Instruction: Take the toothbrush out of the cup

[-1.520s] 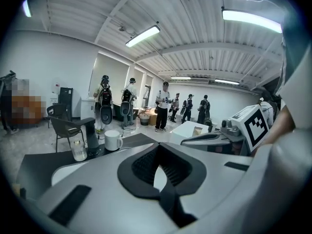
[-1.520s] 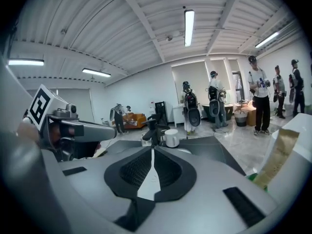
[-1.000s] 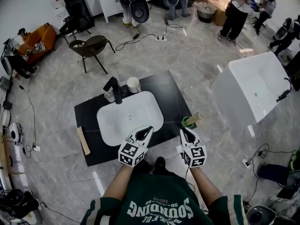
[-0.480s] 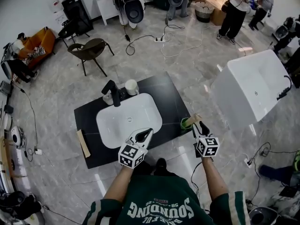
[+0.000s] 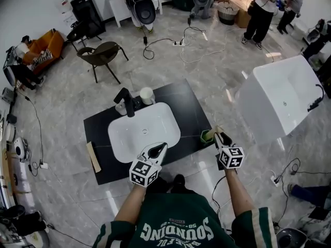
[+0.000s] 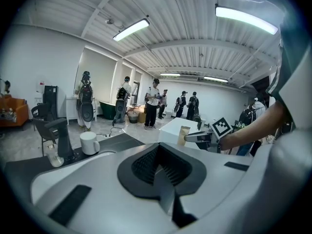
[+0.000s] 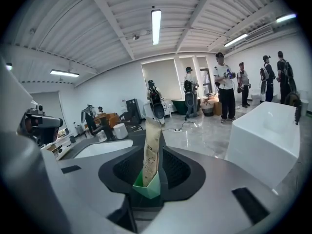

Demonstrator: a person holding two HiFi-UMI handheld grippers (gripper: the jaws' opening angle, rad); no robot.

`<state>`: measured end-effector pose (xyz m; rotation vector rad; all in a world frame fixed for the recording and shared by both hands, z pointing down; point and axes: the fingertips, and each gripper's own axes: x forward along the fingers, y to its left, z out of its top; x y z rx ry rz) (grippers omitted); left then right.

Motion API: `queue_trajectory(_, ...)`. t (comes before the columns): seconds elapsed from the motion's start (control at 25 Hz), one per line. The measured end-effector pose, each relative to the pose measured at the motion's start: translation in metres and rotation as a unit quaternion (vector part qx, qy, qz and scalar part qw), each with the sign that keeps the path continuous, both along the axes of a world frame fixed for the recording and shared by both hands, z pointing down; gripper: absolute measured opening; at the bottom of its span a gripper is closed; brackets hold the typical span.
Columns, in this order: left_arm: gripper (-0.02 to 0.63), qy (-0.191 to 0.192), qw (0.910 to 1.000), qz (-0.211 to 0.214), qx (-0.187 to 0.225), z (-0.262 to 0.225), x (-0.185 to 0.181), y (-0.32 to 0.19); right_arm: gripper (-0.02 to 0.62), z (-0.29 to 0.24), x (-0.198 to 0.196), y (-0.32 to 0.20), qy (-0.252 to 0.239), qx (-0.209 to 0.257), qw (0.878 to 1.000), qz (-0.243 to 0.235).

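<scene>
Paper-sleeved toothbrush (image 7: 151, 147): light, crushable, I judge. My right tool (image 5: 221, 138), jaws just closing yet apart, straddles it ungripped; pinch above the cup (image 7: 147, 188).

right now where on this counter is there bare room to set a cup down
Barest: the countertop's back right corner, bordered by the white mug, the basin and the green cup. A narrower strip runs between the basin and the tan slat at the left edge. Crowded: round the faucet and mug, and at the green cup.
</scene>
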<state>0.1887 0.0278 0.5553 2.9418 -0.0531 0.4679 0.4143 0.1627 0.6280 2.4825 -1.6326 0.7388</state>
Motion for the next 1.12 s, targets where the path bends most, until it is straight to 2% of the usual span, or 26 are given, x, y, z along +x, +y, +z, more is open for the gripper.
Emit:
queue_trajectory(0.12, 0.011, 0.0, 1.0, -0.004, 0.0, -0.001, -0.002, -0.002, 0.098, 0.001, -0.001, -0.003, -0.004, -0.004, 1.0, -0.007)
queue_trajectory(0.32, 0.011, 0.0, 1.0, -0.005, 0.0, -0.005, -0.004, 0.0, 0.074, -0.009, -0.006, -0.003, -0.007, 0.005, 1.0, -0.013)
queue_trajectory(0.92, 0.011, 0.011, 0.9999, 0.002, -0.001, -0.006, -0.001, 0.007, 0.058, -0.053, -0.029, -0.015, 0.065, 0.009, 0.996, -0.061)
queue_trajectory(1.12, 0.011, 0.013, 0.9999, 0.004, -0.003, -0.009, 0.001, 0.011, 0.058, -0.072, -0.032, -0.012, 0.075, 0.012, 0.995, -0.065)
